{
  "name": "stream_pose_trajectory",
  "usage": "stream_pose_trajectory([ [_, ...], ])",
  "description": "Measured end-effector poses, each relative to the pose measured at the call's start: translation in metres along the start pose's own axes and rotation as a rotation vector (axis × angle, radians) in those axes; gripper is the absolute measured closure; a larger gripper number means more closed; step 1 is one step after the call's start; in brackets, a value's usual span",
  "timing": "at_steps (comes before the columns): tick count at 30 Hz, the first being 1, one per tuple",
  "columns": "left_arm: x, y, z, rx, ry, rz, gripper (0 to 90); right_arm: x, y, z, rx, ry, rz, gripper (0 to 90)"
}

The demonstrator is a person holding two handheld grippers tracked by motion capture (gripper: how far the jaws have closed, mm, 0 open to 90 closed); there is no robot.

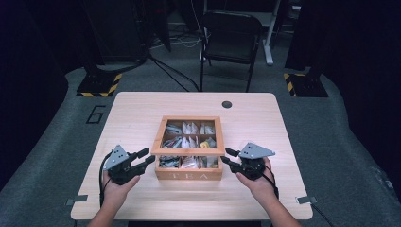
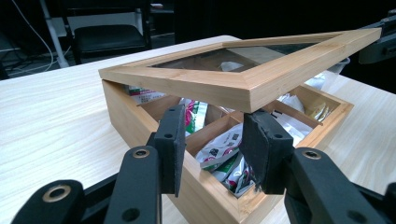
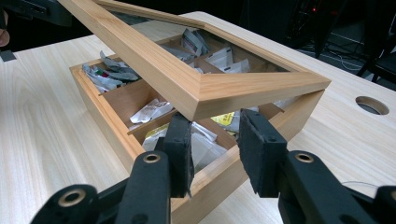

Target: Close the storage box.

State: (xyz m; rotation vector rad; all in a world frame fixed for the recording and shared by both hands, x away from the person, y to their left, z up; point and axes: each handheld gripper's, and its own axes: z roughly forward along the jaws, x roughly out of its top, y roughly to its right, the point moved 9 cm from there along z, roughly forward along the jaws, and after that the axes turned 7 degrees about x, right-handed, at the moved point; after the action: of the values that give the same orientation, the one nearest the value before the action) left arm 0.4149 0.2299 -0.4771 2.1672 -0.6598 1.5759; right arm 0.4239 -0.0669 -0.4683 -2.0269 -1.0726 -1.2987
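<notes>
Black padded jaws of the left claw (image 2: 212, 140) stand apart, their tips under the raised edge of the glass-paned wooden lid (image 2: 243, 70), clamped on nothing. Likewise parted, the right claw (image 3: 215, 144) props the lid's opposite corner. Below sits the square wooden tea box (image 1: 189, 174) with packet-filled compartments, mid-way across the pale wooden table (image 1: 137, 113).

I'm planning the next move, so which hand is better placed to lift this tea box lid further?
Right, probably. The right tongs sit with both pads under a corner of the lid; the left tongs catch its edge with one pad. Both stand open.
</notes>
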Motion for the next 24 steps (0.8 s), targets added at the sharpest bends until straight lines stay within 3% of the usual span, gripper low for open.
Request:
stream_pose_trajectory([
  [19, -0.017, 0.003, -0.009, 0.001, -0.056, 0.017, 58.9, -0.014, -0.009, -0.002, 0.043, -0.039, 0.023, 62.5],
  [22, -0.018, 0.004, -0.012, -0.006, -0.049, 0.008, 57.8, -0.018, -0.01, -0.002, 0.052, -0.054, 0.028, 60.9],
  [24, -0.016, 0.004, -0.016, -0.012, -0.032, -0.013, 57.8, -0.017, -0.011, -0.004, 0.054, -0.037, 0.042, 60.5],
])
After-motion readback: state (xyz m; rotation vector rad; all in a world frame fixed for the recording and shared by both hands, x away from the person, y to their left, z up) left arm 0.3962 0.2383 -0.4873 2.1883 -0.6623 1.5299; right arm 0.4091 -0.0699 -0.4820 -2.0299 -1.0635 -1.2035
